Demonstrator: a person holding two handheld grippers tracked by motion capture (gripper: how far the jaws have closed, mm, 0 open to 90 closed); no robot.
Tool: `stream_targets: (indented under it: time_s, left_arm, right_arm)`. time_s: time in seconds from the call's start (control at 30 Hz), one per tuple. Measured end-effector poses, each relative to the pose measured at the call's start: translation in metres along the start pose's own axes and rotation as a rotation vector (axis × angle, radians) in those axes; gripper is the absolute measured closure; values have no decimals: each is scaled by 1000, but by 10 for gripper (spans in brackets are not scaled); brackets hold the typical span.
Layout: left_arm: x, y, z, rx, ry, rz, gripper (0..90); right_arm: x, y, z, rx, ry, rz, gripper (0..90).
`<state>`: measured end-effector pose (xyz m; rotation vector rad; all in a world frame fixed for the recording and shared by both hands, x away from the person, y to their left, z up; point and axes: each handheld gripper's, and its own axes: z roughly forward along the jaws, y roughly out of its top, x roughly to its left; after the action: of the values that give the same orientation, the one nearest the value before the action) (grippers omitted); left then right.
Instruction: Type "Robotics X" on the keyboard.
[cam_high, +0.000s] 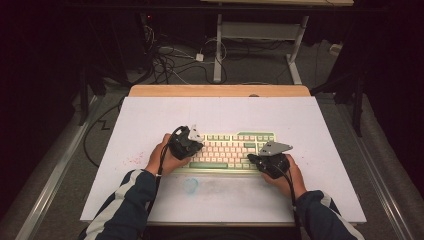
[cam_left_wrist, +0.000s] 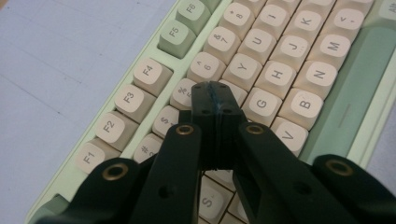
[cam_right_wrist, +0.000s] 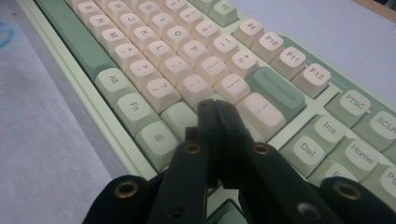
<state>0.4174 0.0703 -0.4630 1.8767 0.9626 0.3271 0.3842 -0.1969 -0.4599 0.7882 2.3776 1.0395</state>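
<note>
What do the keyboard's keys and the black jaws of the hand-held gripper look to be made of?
The keycaps look like matte moulded plastic: smooth cream and green tops with rounded edges and printed letters. The left hand-held gripper seems hard black plastic, perhaps printed: dull surface with brass-coloured metal rivets at the joints. I can't be sure of either.

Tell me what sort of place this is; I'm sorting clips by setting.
Probably a lab or workshop recording bench: a white-covered table bearing one keyboard, tangled cables on the floor, another desk frame behind.
</note>
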Motion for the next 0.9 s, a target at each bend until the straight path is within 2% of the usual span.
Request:
stream_targets:
  time_s: [0.1,0.13,0.17,0.33,0.4,0.47,0.57,0.6,0.63,0.67,0.73,0.77,0.8,0.9]
  left_arm:
    - [-1,0,-1,-2,11,22,879]
    - [-2,3,-5,-28,14,25,879]
    - [-2,3,-5,-28,14,25,878]
    - [-5,9,-19,-97,-3,27,878]
    - [-6,8,-26,-131,2,34,849]
    - [-7,6,-35,-176,-1,38,844]
    - [-7,4,-52,-241,-28,35,820]
    - [-7,4,-56,-252,-38,16,774]
    - [-7,3,-59,-251,-48,6,774]
    - [-7,2,-61,-246,-49,4,665]
    - [-9,-2,-63,-233,-50,5,645]
    - [-9,-5,-65,-235,-48,20,562]
    - [-11,-8,-67,-246,-47,27,562]
    - [-12,-15,-73,-265,-23,39,440]
  right_arm:
    - [0,0,0,-1,-1,-1,900]
    - [0,0,0,1,0,-2,900]
    - [0,0,0,1,-1,-2,900]
    - [1,0,-2,0,0,-12,900]
    - [2,0,-8,-21,-2,-31,900]
    - [2,1,-13,-38,-4,-29,900]
    - [1,2,-18,-49,-15,-28,900]
    - [0,1,-21,-56,-18,-25,900]
    - [0,1,-21,-56,-18,-25,900]
    - [0,-1,-24,-55,-18,-25,900]
    - [-1,-1,-26,-58,-19,-23,900]
    - [0,-2,-28,-60,-20,-18,900]
    - [0,-2,-29,-60,-20,-23,900]
    - [-2,-1,-34,-69,-28,-22,900]
